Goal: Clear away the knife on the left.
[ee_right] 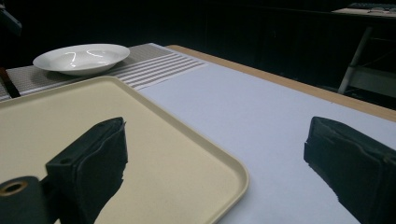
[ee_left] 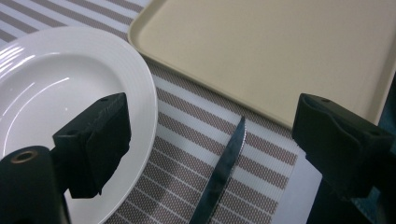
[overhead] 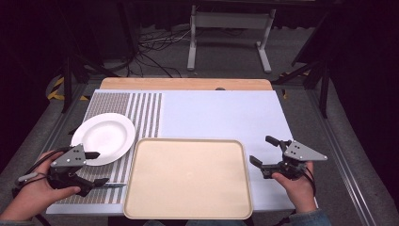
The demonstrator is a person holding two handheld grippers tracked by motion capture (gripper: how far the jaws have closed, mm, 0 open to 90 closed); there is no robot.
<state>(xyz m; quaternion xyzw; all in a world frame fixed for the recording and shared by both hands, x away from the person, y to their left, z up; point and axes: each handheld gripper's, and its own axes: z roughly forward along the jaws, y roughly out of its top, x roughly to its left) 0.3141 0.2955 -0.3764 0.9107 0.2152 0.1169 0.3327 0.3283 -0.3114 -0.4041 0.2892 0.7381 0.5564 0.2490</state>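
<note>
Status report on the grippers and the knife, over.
Left gripper open over knife, not gripping. Right gripper open, idle by tray. Plate beside knife, nothing blocking.

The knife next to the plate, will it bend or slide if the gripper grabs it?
The knife looks like thin, shiny metal, so probably stiff, not floppy. It lies flat on the striped placemat, so the open left gripper might struggle to get under it. Its smooth blade could slip.

Glossy plate (ee_left: 56,93), woven striped mat (ee_left: 196,126)
</note>
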